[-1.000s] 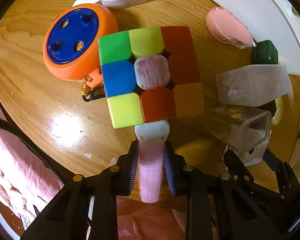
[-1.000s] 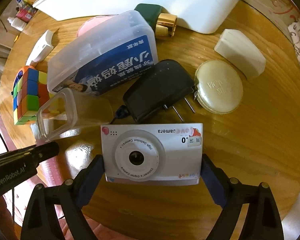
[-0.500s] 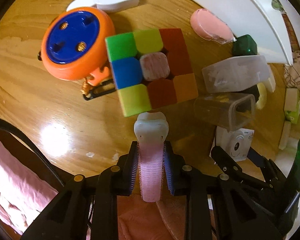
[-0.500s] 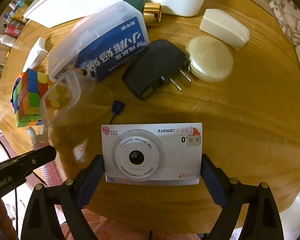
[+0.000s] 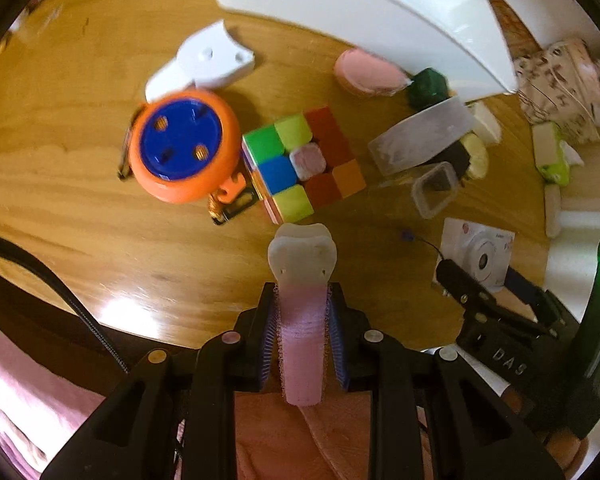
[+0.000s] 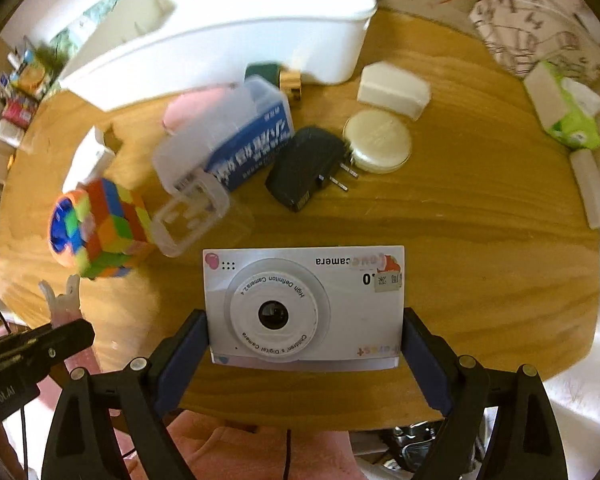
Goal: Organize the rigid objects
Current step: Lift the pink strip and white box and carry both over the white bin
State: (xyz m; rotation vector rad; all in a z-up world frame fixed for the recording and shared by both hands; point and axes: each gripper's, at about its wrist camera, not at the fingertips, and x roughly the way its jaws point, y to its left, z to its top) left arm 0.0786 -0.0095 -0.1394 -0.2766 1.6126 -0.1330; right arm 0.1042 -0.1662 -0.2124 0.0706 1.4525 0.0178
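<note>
My left gripper [image 5: 302,308] is shut on a pink and white tooth-shaped piece [image 5: 302,280] and holds it above the wooden table [image 5: 80,216], near its front edge. My right gripper [image 6: 304,336] is shut on a white children's camera [image 6: 304,304] and holds it above the table; the camera also shows in the left wrist view [image 5: 478,254]. A colour cube [image 5: 304,162] lies on the table beyond the left gripper, with an orange and blue round toy [image 5: 182,152] to its left. A white bin [image 6: 220,28] stands at the back.
A clear box with a blue label [image 6: 236,140], a small clear container [image 6: 188,216], a black plug adapter [image 6: 304,166], a cream round case [image 6: 378,140], a white block [image 6: 394,88], a pink object [image 5: 368,72] and a white bracket [image 5: 208,62] lie on the table.
Both grippers have lifted and drawn back from the table with their objects, so everything on the table looks smaller and farther. The objects on the table have not moved.
</note>
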